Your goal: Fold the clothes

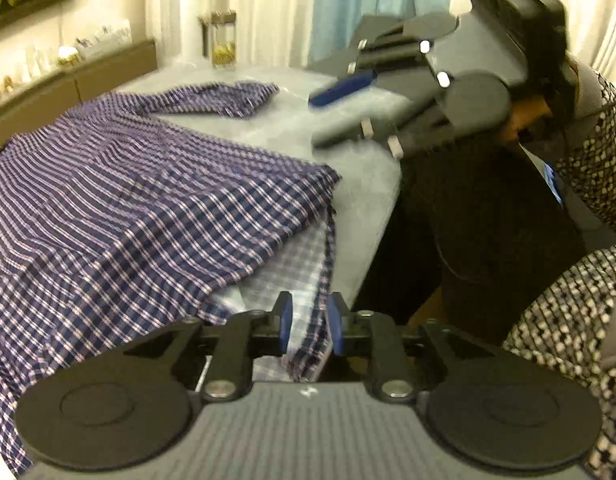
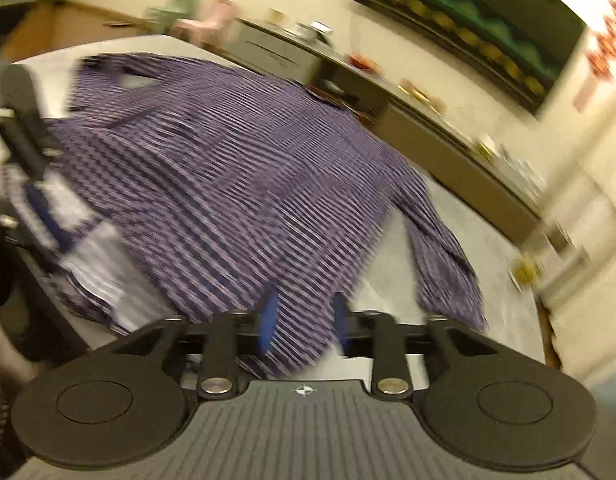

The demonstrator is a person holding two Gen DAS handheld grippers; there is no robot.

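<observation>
A: Where does the shirt (image 1: pixel 128 200) sit for you right now?

B: Spread over most of the grey tabletop (image 1: pixel 363 184), one sleeve trailing toward twelve o'clock in your left wrist view. The hem corner hangs off the near edge at about six o'clock, showing its paler underside.

A: And your left claw (image 1: pixel 309 330)?

B: Part open. A strip of that hem lies between the blue pads, close against the right-hand one, but there is a clear gap on the other side, so I'd say you are not pinching it.

A: The right claw (image 2: pixel 304 322)?

B: Jaws about half open. Checked cloth lies between them in the right wrist view, yet that picture is smeared by motion, and I can't tell whether the pads touch it. In the left view the right claw sits at about two o'clock, out over the bare tabletop with nothing in it.

A: So which step is this?

B: My reading: you're between grips, with the shirt laid out flat and the first fold not made. Next you need a firm hold at two points along one side, likely hem and shoulder, then carry that side over the middle without dragging the body off the edge.
</observation>
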